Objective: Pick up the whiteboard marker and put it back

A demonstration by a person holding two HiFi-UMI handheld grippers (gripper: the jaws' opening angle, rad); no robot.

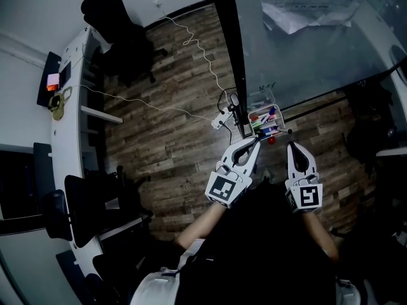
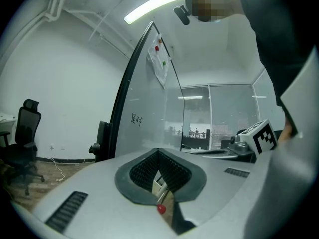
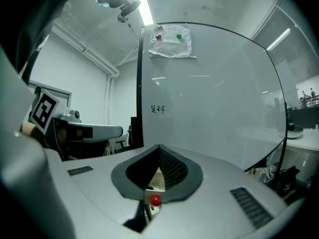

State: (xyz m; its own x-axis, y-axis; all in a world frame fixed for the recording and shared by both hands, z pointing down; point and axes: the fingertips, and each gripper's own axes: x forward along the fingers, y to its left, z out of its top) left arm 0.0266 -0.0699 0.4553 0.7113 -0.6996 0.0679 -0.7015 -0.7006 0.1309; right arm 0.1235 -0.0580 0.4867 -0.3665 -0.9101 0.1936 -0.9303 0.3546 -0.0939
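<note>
1. At the foot of the whiteboard (image 1: 305,43), a clear tray (image 1: 262,100) hangs just beside the board's black upright, and the whiteboard markers (image 1: 266,121) lie in it, with green, blue and red ones showing among them.
2. Just short of the tray, the left gripper (image 1: 256,142) points up at the tray's near end. In the left gripper view its jaws (image 2: 158,151) are together at the tips with nothing clamped between them.
3. Next to it, clear of the tray, the right gripper (image 1: 292,145) points at the board. Its jaws (image 3: 159,147) are also closed tip to tip and hold no marker.
4. Between the two grippers, near the tray's front edge, sits a small red ball (image 1: 271,140). Each gripper view shows it low down, through the hollow behind the closed tips.
5. Higher on the board a crumpled sheet of paper (image 3: 172,41) is pinned.
6. Behind the board, a white cable (image 1: 191,43) trails over the wooden floor (image 1: 172,126), and a black office chair (image 1: 117,24) stands well apart.
</note>
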